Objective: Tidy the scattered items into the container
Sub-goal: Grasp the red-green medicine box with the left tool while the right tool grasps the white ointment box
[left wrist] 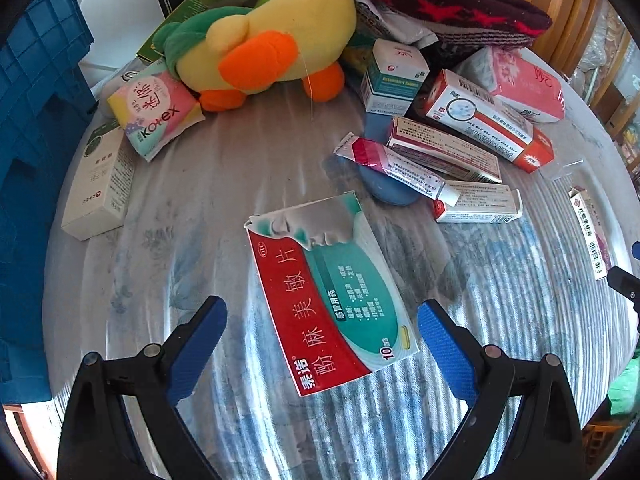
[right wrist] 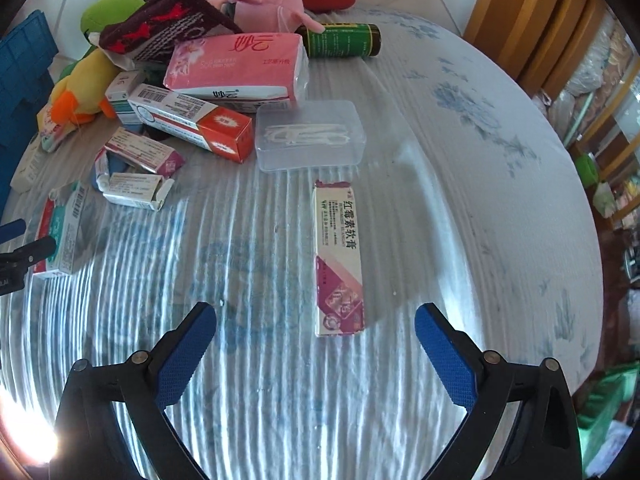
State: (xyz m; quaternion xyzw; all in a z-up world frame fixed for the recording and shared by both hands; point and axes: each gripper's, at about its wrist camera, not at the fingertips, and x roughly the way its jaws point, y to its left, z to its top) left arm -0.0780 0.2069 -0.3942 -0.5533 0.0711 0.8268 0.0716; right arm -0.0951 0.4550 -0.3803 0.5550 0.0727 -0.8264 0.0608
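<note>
Red-and-green cold-tablet box [left wrist: 332, 300] is being framed between the wide-open left gripper [left wrist: 320, 340]; right gripper [right wrist: 316, 352], equally wide, is being aligned with the ointment carton [right wrist: 339, 258]. Narrow sides should be pinched before transfer to the blue crate [left wrist: 36, 120].

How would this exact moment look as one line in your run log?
left gripper: open, red-green medicine box between fingers | right gripper: open, facing pink ointment box | blue crate: left

Blue-flowered tablecloth [right wrist: 460, 128], wooden chair [right wrist: 532, 12], white floor tiles [left wrist: 116, 12].
</note>
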